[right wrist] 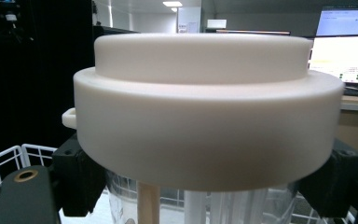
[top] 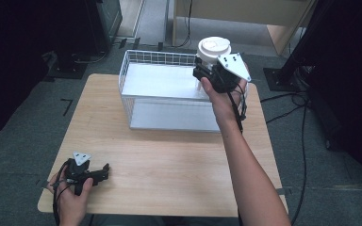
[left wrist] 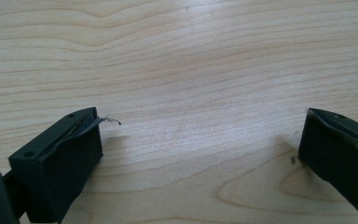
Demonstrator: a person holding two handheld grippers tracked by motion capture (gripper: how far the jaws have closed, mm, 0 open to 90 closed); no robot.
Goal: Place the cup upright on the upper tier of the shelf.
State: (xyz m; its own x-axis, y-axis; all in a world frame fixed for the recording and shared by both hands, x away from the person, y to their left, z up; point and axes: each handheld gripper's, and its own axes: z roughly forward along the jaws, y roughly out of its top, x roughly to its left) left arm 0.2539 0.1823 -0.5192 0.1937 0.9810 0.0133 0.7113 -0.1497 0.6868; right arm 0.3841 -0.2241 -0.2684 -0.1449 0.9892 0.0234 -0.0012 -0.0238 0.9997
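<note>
Left gripper (top: 104, 170) on table (top: 169, 160), right gripper (top: 202, 70) gripping lidded cup (top: 213, 49) above basket (top: 136, 75)

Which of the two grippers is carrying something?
The right gripper, raised over the wire basket, jaws shut on a clear cup with a white lid. The left gripper rests open on the table.

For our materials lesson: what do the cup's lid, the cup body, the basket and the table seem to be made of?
Lid: likely plastic, matte white, smooth and opaque.
Cup body: seemingly clear plastic, see-through under the lid.
Basket: white-coated metal wire, judging by its thin grid walls.
Table: pale wood or wood-look laminate, with visible grain lines.
</note>
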